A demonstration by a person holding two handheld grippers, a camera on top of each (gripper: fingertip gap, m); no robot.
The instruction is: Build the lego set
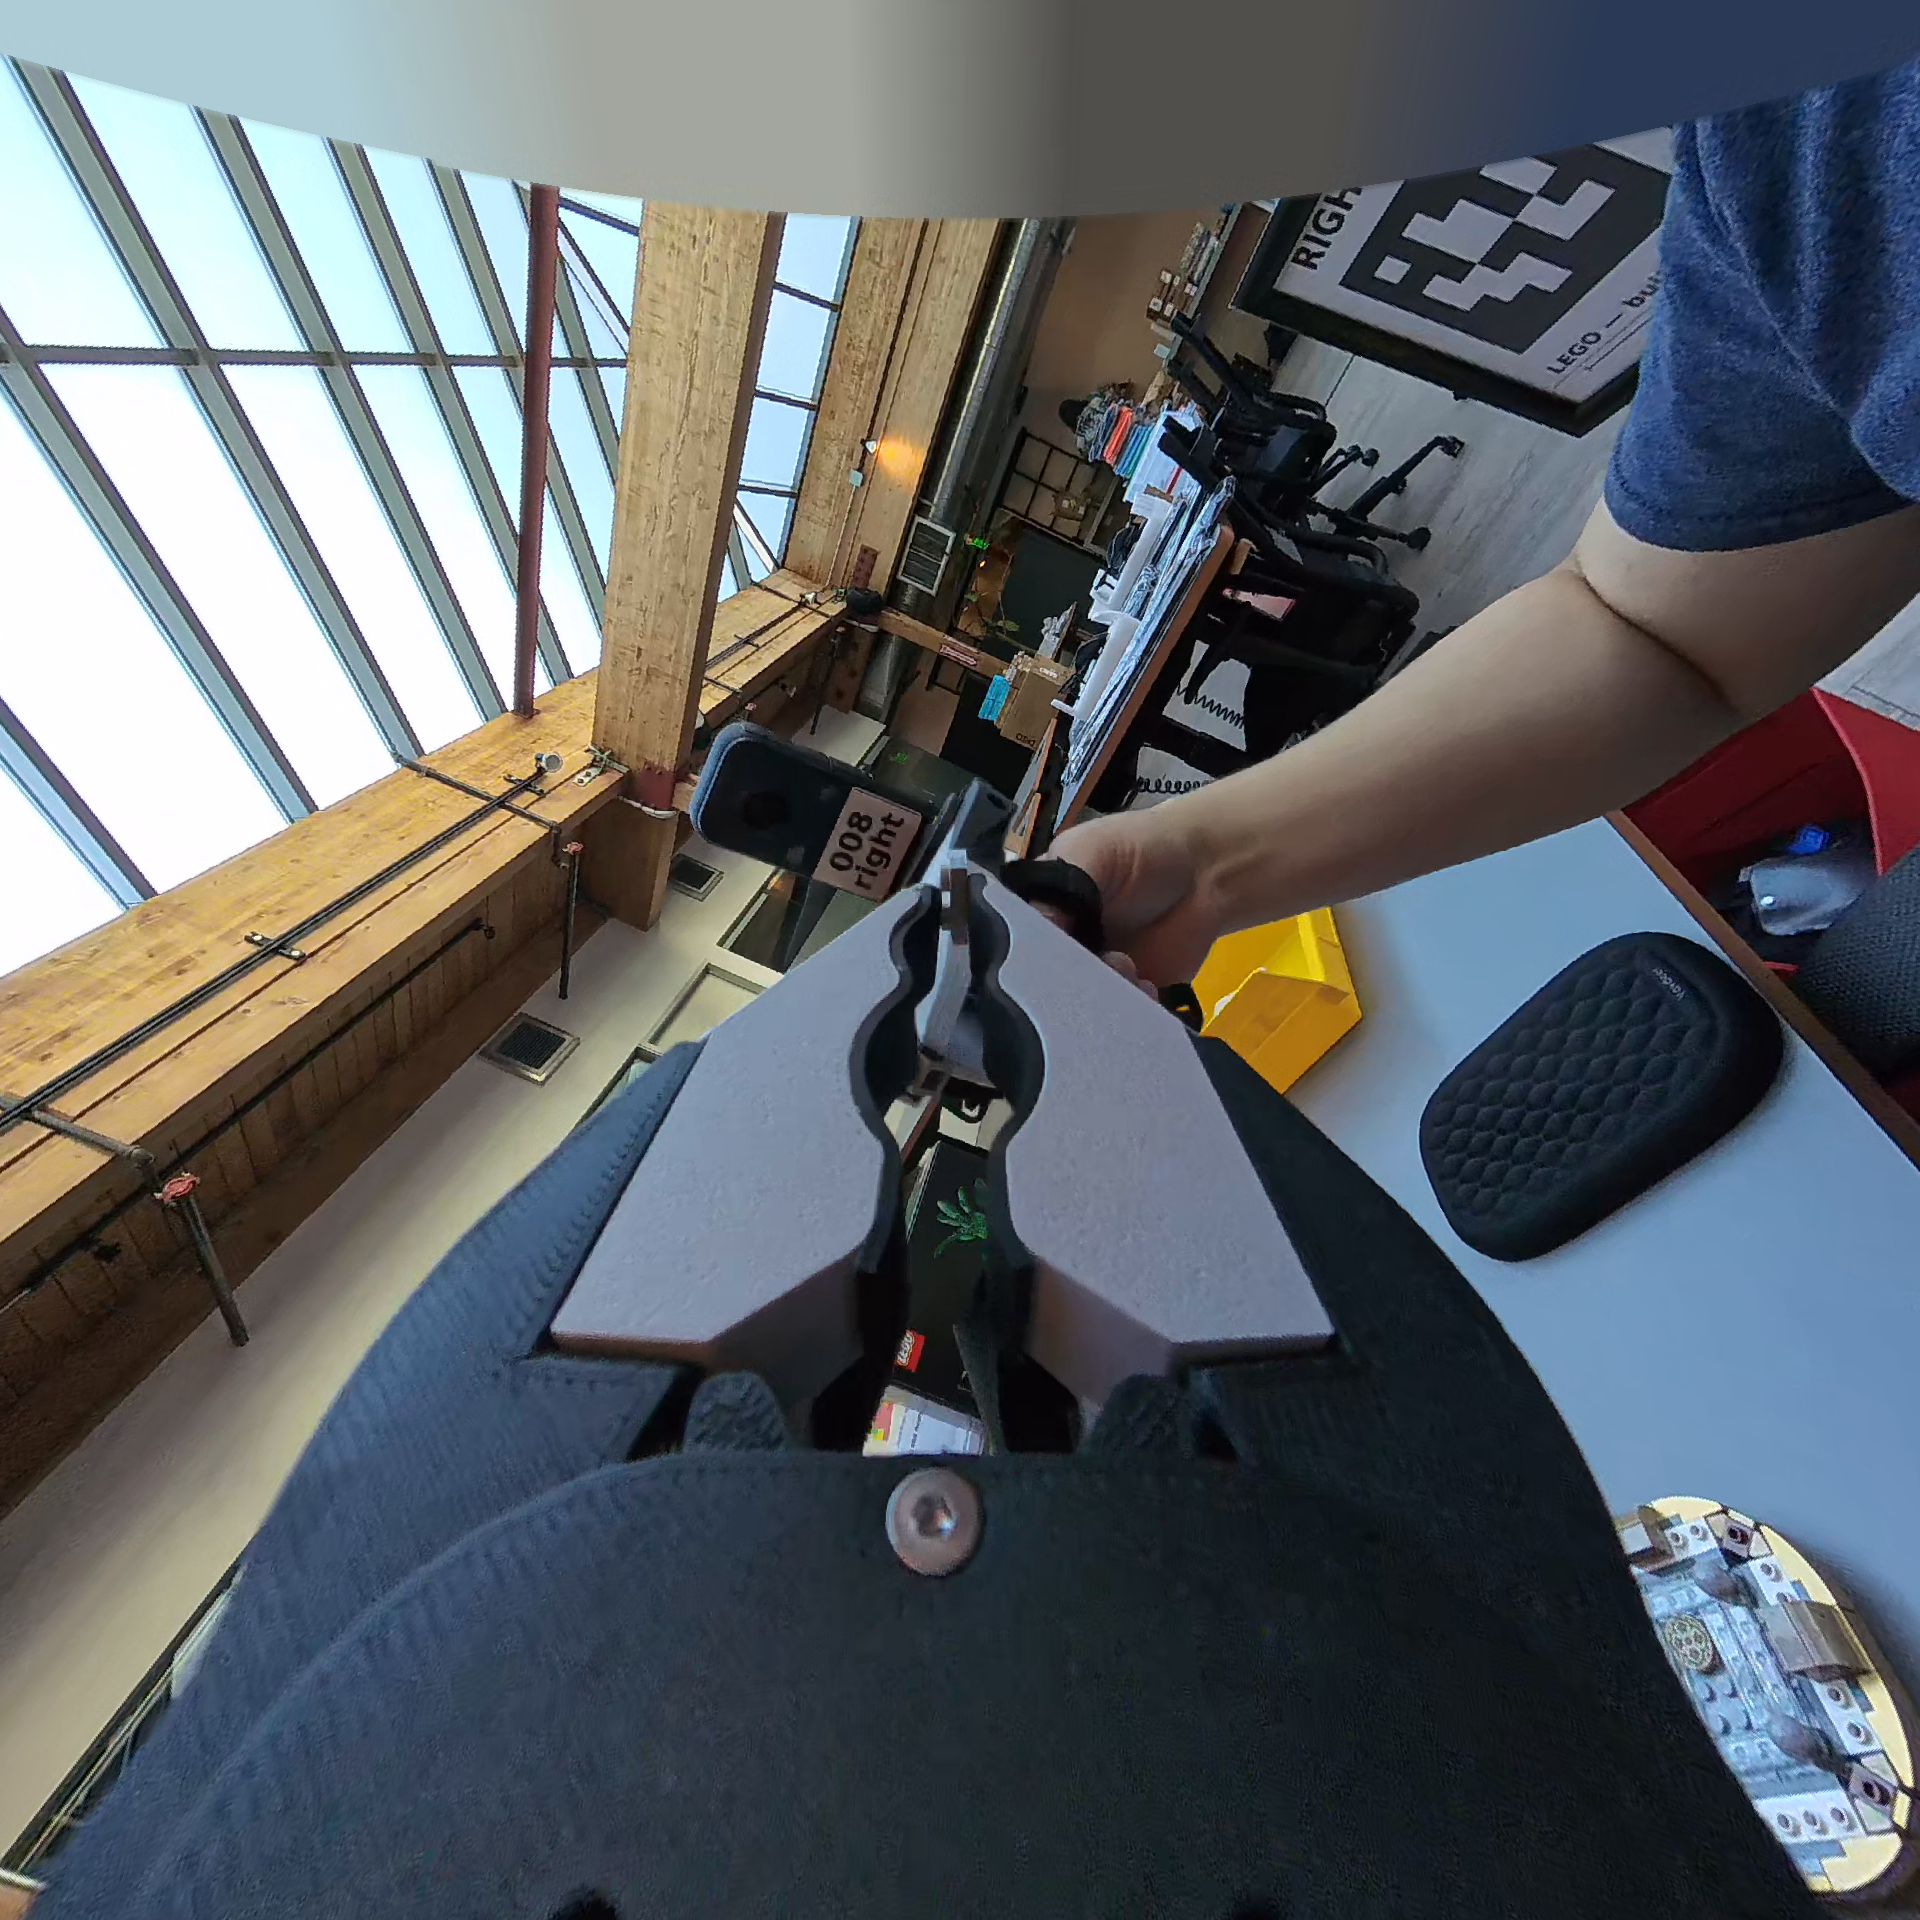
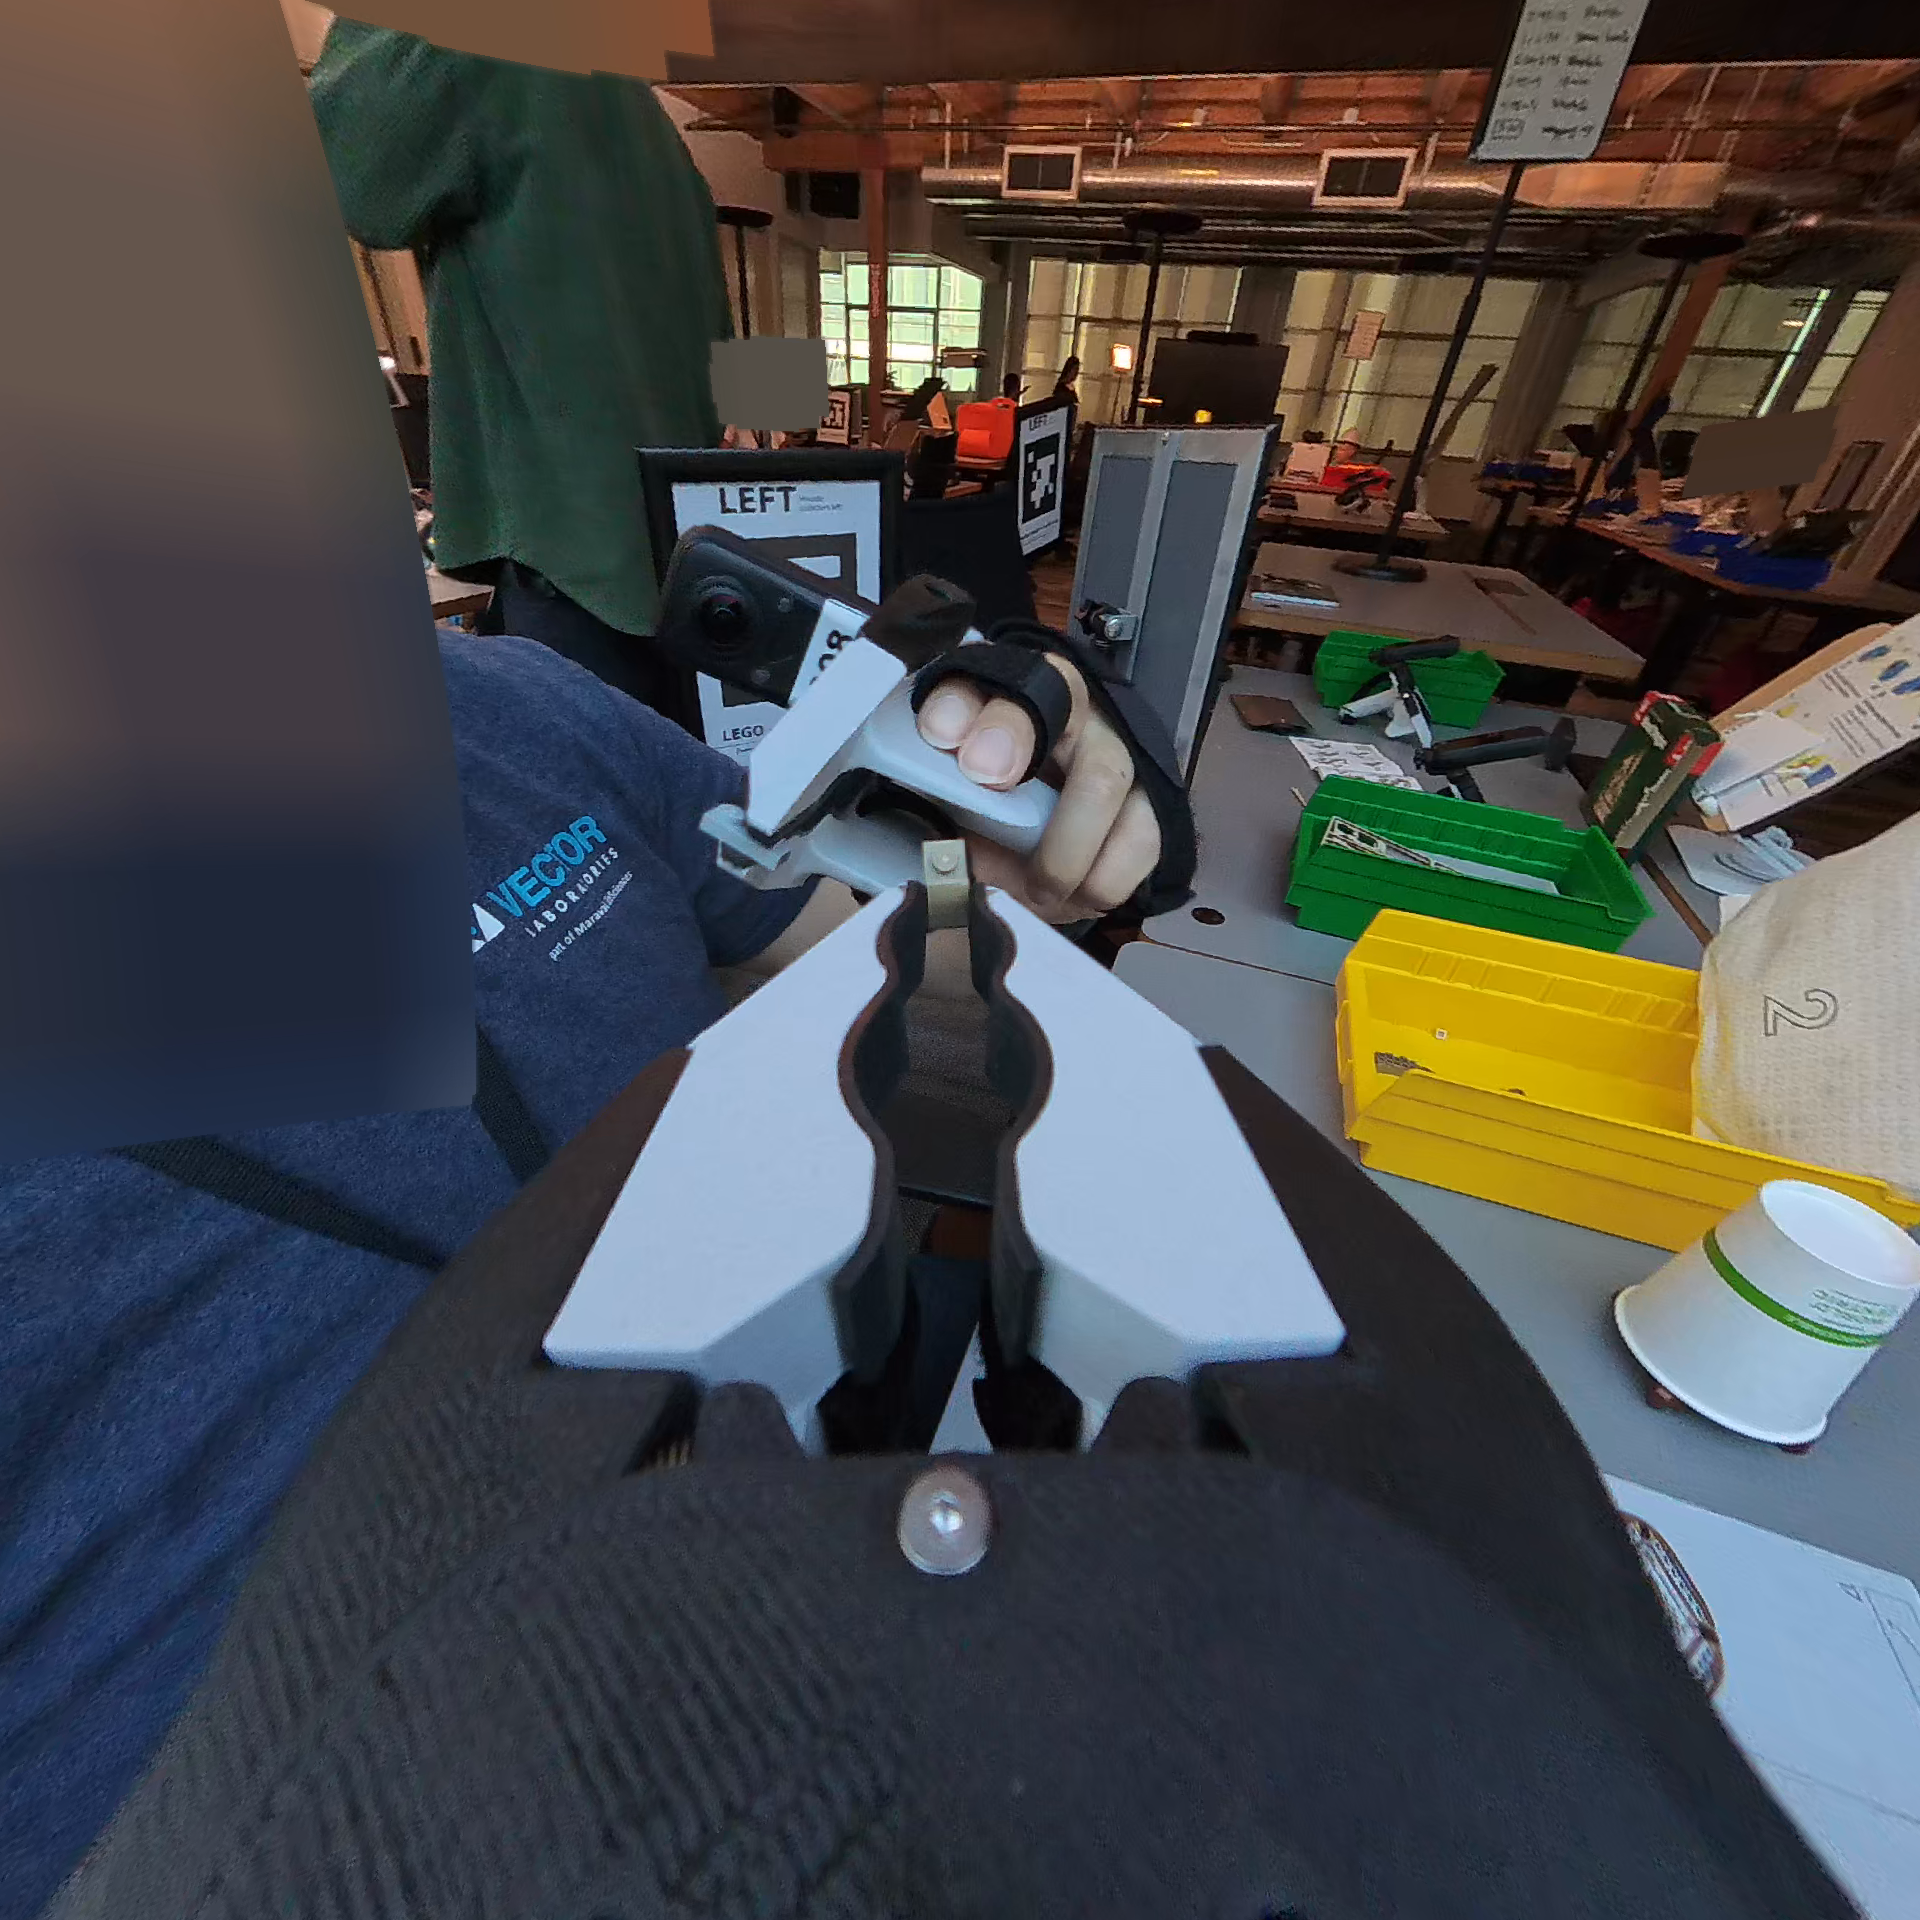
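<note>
Tan brick [image 2: 943, 896] pinched in raised right hand-held gripper [image 2: 943, 914], tips facing left one [image 2: 743, 831]

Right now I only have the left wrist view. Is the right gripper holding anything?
Observer: Yes. The right gripper is shut on a small tan piece, pinched at its fingertips.
Operator: Is anything loose on the table on that side?
Observer: A white paper cup sits mouth down on the table, in front of the yellow bin.
Operator: Are there more bins past the yellow one?
Observer: A green bin is right behind it, and a second green bin is farther back.
</note>
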